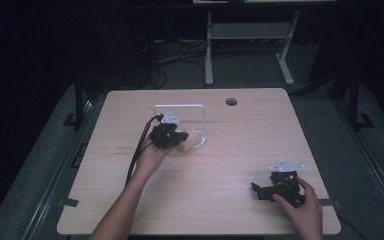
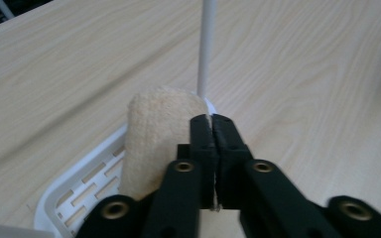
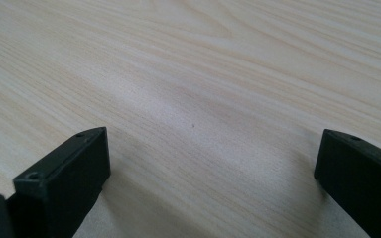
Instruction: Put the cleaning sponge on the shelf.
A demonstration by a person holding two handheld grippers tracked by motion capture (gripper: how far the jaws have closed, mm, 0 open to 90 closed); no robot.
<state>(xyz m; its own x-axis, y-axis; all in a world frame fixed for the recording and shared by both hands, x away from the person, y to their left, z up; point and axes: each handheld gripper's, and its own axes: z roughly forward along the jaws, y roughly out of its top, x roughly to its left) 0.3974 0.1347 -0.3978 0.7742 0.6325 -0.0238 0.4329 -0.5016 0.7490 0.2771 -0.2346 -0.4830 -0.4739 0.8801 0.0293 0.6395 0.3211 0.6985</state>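
Observation:
A beige rolled cloth (image 1: 190, 140) (image 2: 154, 134) rests on the slotted base (image 2: 79, 183) of a white wire rack (image 1: 203, 119), whose thin upright rod (image 2: 206, 44) rises just behind it. My left gripper (image 1: 181, 135) (image 2: 212, 121) is shut, with its jaws pressed together and the cloth lying against the side of one jaw. I see nothing thick between the jaws. Near the table's front right my right gripper (image 1: 255, 189) (image 3: 211, 163) stands open, low over bare wood with nothing between its fingers.
The light wooden table (image 1: 220, 165) has a round cable hole (image 1: 231, 101) at the back centre. A black cable (image 1: 137, 150) trails from the left gripper along the forearm. Beyond the table are a dark floor and a white desk frame (image 1: 209, 50).

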